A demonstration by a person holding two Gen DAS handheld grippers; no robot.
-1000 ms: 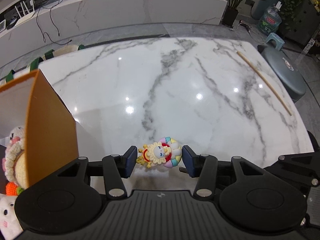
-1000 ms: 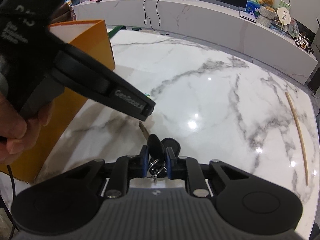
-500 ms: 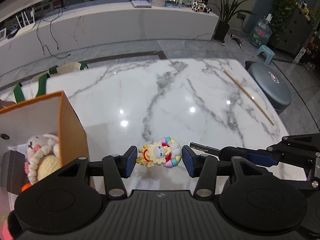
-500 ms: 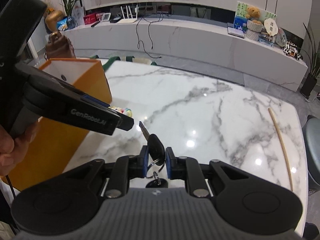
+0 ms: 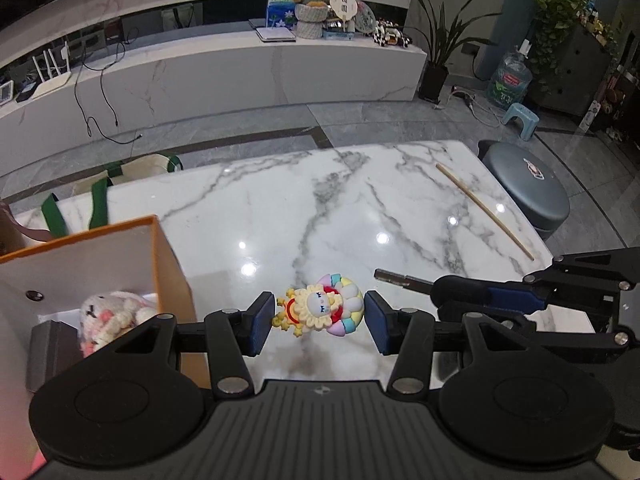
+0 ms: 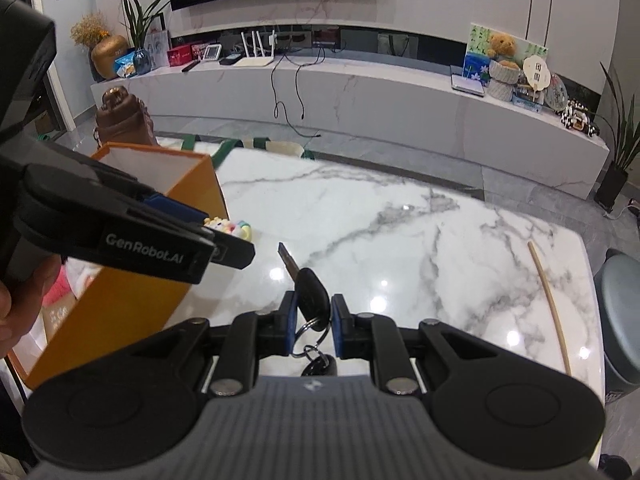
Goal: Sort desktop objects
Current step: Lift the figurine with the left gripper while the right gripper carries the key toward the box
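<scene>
Item 1: small pastel figurine with a cream face, yellow ruff and rainbow-coloured back [image 5: 320, 309]. Location: clamped between the blue pads of the left gripper [image 5: 319, 320], clear of the white grey-veined marble table [image 5: 360, 208].

Item 2: black-headed car key with steel blade, on a key ring [image 6: 312, 298]. Location: pinched by its head in the nearly closed right gripper [image 6: 311, 326]; a second black fob dangles from the ring below. Long axis: blade points toward 11 o'clock in the right wrist view.

Item 3: open orange cardboard box with white lining [image 5: 176, 264]. Location: at 9 o'clock from the left gripper, just beside it, with a white-and-pink crocheted soft toy [image 5: 114, 314] already inside. From the right gripper it lies toward 10 o'clock, beyond the left gripper.

Judgement: if the box is the destination, the left gripper is the nearer one; the figurine needs only a short carry toward 9 o'clock over the near wall. The key must wait or pass around the left gripper.

Item 4: thin pale wooden stick [image 5: 482, 210]. Location: flat on the table at 2 o'clock, well apart from both grippers.
</scene>
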